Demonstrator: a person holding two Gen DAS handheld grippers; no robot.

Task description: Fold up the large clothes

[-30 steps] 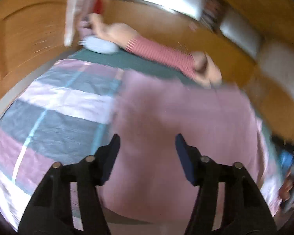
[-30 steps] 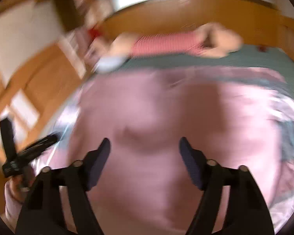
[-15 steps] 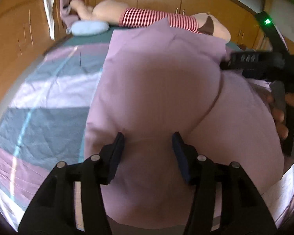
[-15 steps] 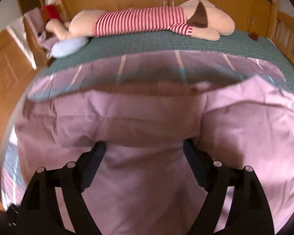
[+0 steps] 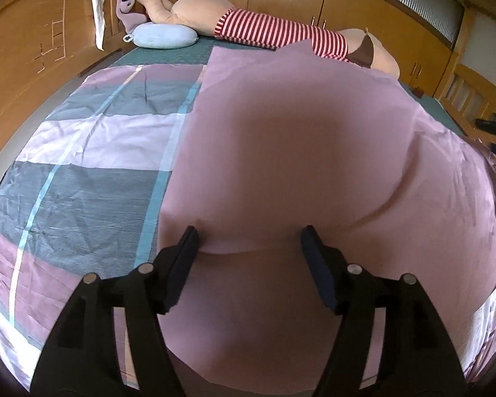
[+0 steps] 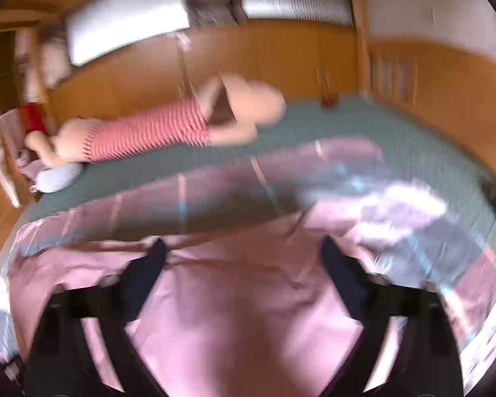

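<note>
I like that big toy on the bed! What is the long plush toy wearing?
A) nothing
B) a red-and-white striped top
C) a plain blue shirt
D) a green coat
B: the long peach plush toy lying along the far side of the bed wears a red-and-white striped top.

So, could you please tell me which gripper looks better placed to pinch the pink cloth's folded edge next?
Probably the left gripper: its open jaws straddle the pink cloth's folded edge. The right gripper, open too, shows only in a blurred view.

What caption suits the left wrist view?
Open left hand-held gripper above folded pink sheet on plaid bedcover.
</note>
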